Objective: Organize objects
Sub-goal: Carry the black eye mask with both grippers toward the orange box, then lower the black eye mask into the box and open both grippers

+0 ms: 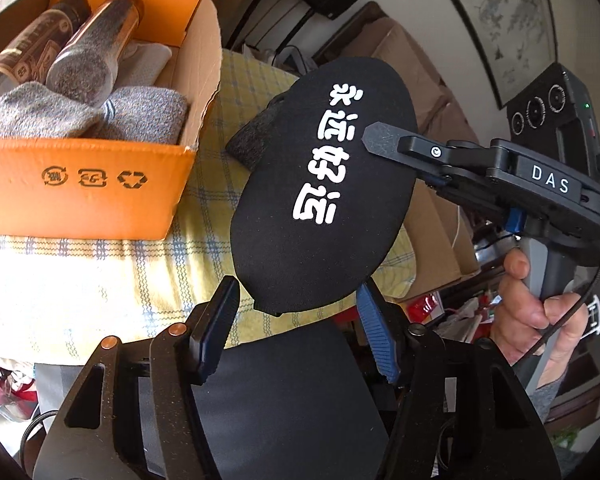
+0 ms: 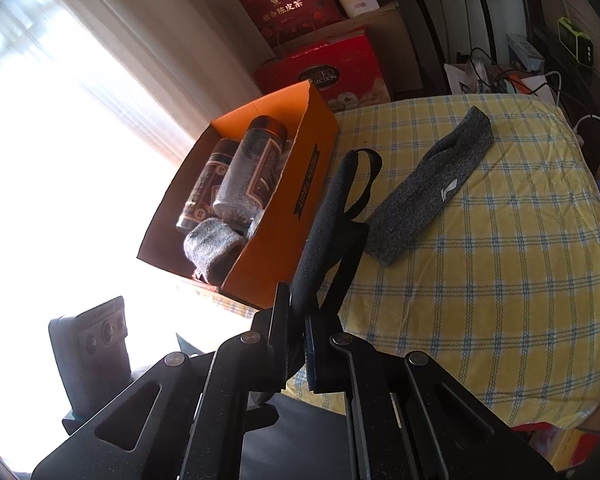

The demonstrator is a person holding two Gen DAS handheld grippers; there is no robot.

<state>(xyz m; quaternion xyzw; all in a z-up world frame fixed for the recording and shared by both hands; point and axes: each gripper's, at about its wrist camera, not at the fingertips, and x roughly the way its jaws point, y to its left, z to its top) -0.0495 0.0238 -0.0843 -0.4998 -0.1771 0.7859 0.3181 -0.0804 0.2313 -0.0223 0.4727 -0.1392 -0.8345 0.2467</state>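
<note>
Above the yellow checked table [image 2: 500, 240], the right tool [image 2: 298, 320] is pinching a black eye mask [image 1: 324, 184], held off the cloth. At six o'clock in the left view, the left tool [image 1: 296, 312] stands spread beneath the mask's edge, not pressing it. An orange box [image 2: 284, 216] holding jars [image 2: 256, 168] and socks [image 2: 212, 246] sits at ten o'clock; a grey headband [image 2: 432, 188] lies at two o'clock.
</note>
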